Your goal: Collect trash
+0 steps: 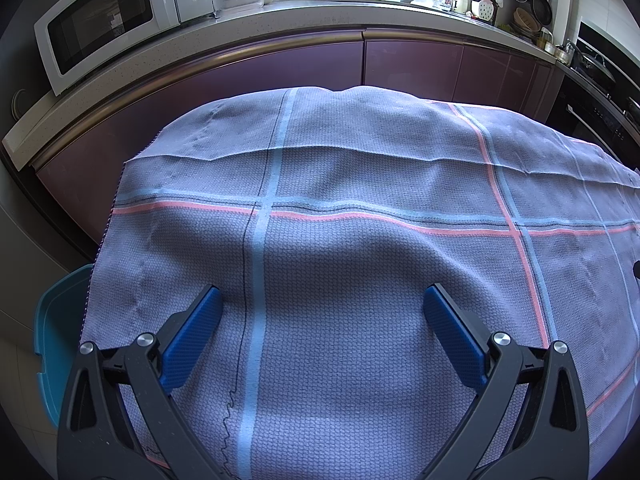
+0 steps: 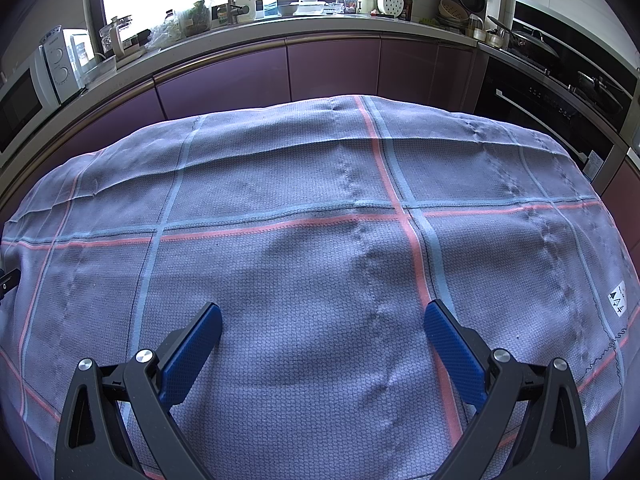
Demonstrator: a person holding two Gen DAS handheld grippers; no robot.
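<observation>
A grey-lilac cloth (image 1: 360, 184) with blue and pink stripes covers the table; it also fills the right wrist view (image 2: 280, 184). No trash shows on it in either view. My left gripper (image 1: 323, 300) is open and empty above the cloth's near part. My right gripper (image 2: 323, 316) is open and empty above the cloth. A teal bin (image 1: 56, 332) stands on the floor at the table's left edge, partly hidden by the cloth.
A kitchen counter (image 1: 248, 20) with purple cabinets (image 1: 412, 60) runs behind the table. A white microwave (image 1: 100, 16) stands at its left. A black oven (image 2: 540, 108) and hob are at the right. A small white label (image 2: 618, 299) is on the cloth's right edge.
</observation>
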